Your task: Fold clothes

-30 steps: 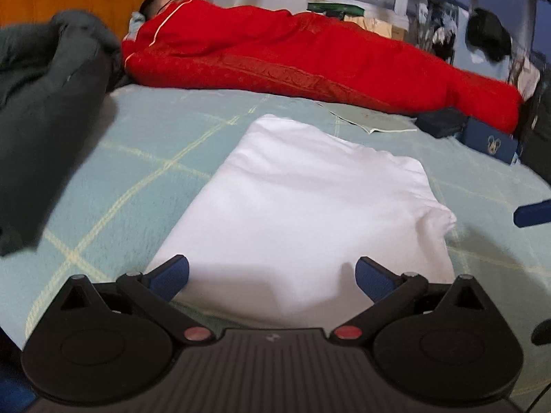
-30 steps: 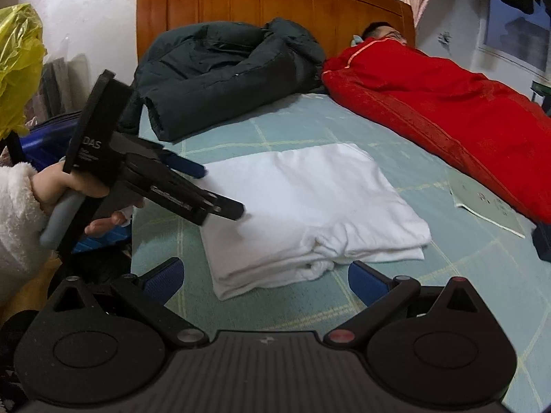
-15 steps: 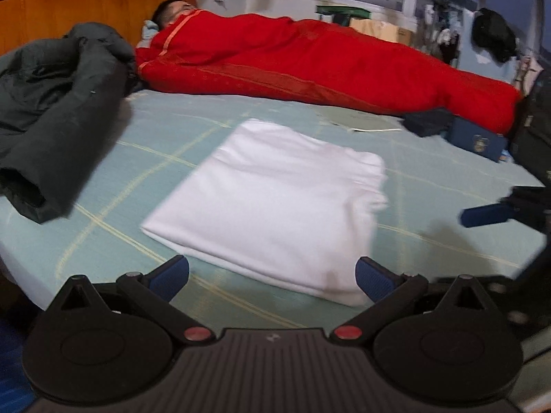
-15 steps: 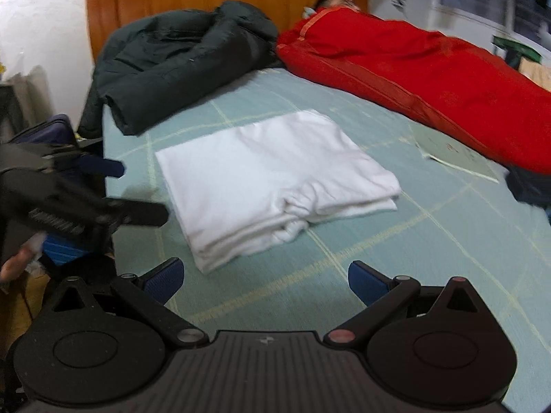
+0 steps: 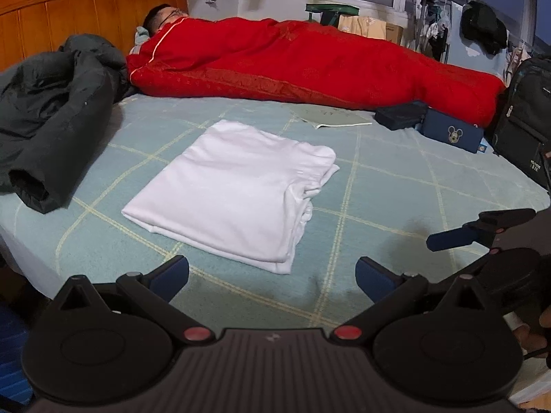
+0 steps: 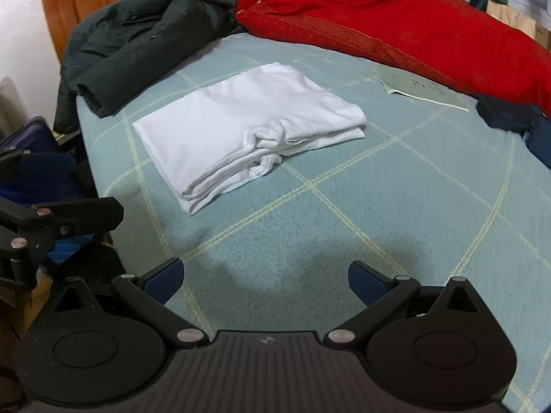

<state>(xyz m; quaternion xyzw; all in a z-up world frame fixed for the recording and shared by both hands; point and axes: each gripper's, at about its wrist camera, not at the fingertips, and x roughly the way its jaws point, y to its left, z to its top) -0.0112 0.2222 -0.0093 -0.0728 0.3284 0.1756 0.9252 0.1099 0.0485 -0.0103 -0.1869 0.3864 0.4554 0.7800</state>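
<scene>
Left wrist view: the left gripper (image 5: pixel 272 275) hangs with fingers apart, empty, short of the folded white shirt (image 5: pixel 237 186) on the bed (image 5: pixel 396 179). The right gripper (image 6: pixel 263 277) is likewise spread, holding nothing. Beyond lie a dark jacket (image 5: pixel 51 110) and, probably, a red quilt (image 5: pixel 310 65).

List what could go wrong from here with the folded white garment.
1. The folded white cloth garment has loose bunched layers at its open edge; lifting there could undo the fold.
2. It lies near the edge of the pale green checked bed sheet; a nudge might slide it off.
3. The dark green padded jacket lies close beside it.
</scene>
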